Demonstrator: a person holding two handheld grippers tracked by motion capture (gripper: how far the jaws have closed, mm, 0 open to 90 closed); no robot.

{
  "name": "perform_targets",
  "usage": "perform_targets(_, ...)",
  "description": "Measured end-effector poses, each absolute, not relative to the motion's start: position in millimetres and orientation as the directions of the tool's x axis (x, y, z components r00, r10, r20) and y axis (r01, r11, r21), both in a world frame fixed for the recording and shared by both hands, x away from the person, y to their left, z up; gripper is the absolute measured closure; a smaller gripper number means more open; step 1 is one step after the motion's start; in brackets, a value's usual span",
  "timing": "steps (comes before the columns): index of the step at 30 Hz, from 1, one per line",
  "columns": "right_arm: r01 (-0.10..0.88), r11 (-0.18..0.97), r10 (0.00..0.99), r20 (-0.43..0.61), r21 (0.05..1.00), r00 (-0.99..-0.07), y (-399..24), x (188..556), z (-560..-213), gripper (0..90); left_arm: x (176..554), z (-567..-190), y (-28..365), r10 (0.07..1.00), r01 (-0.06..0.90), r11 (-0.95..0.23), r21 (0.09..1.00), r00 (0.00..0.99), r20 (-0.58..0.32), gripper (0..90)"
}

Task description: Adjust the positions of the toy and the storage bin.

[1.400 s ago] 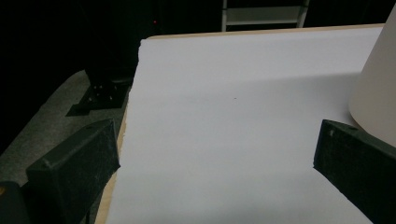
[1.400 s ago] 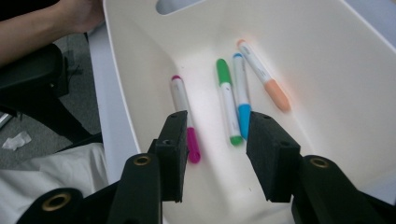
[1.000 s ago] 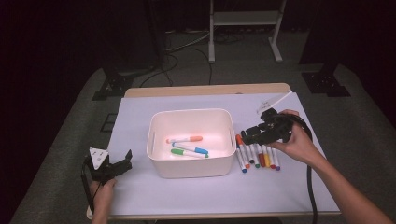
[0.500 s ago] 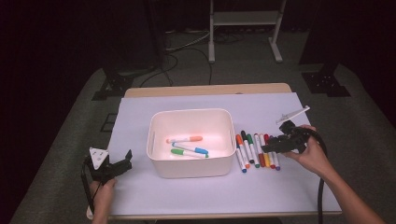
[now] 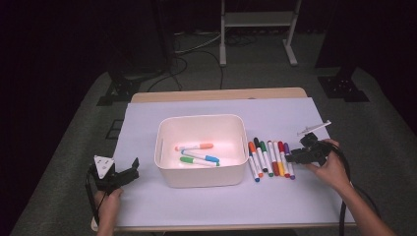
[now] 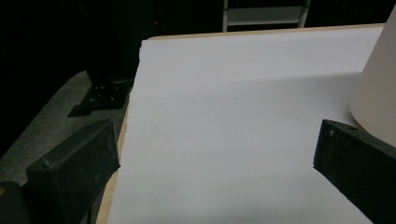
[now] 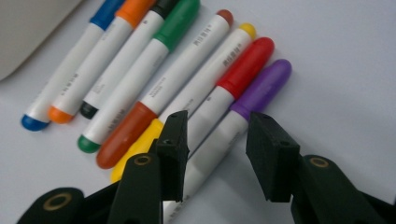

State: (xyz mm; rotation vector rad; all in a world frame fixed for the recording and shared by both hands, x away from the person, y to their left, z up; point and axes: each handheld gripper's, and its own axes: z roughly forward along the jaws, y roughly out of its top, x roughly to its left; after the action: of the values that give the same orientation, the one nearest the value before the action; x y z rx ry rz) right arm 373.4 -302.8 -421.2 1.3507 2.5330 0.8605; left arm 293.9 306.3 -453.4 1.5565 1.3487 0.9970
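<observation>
A white bin (image 5: 201, 125) stands mid-table with an orange-capped marker (image 5: 195, 146) and two more markers inside. Several markers lie in a row (image 5: 269, 158) to its right. My right gripper (image 5: 291, 158) is low at the row's right end. In the right gripper view its jaws straddle the white barrel of the purple-capped marker (image 7: 261, 86); they have just been closing, but a small gap still shows on each side, so the right gripper (image 7: 218, 119) is open. The red-capped marker (image 7: 245, 63) lies just outside the left jaw. My left gripper (image 5: 127, 172) rests open and empty at the table's left front.
A white sheet (image 5: 295, 113) covers the wooden table. In the left gripper view the bin's wall (image 6: 378, 84) is close on the right and the table's left edge (image 6: 122, 140) is near. A metal stand (image 5: 255, 29) is on the floor beyond.
My right gripper has moved from beside the bin out to the right and down onto the marker row's right end. Its jaws stand narrower. The left gripper has not moved.
</observation>
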Motion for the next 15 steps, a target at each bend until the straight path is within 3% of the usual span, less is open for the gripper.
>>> perform_targets(12, 0.742, 0.408, 0.842, 0.094, 0.532, -0.531, -315, 369, -434, 59.7, 294, -453, 306, 0.993, 0.335, -0.083, 0.939, 0.11, 0.048, 0.0)
perform_targets(15, 0.748, 0.395, 0.856, 0.082, 0.533, -0.511, -322, 365, -436, 64.2, 294, -453, 306, 0.993, 0.335, -0.085, 0.938, 0.111, 0.05, 0.0)
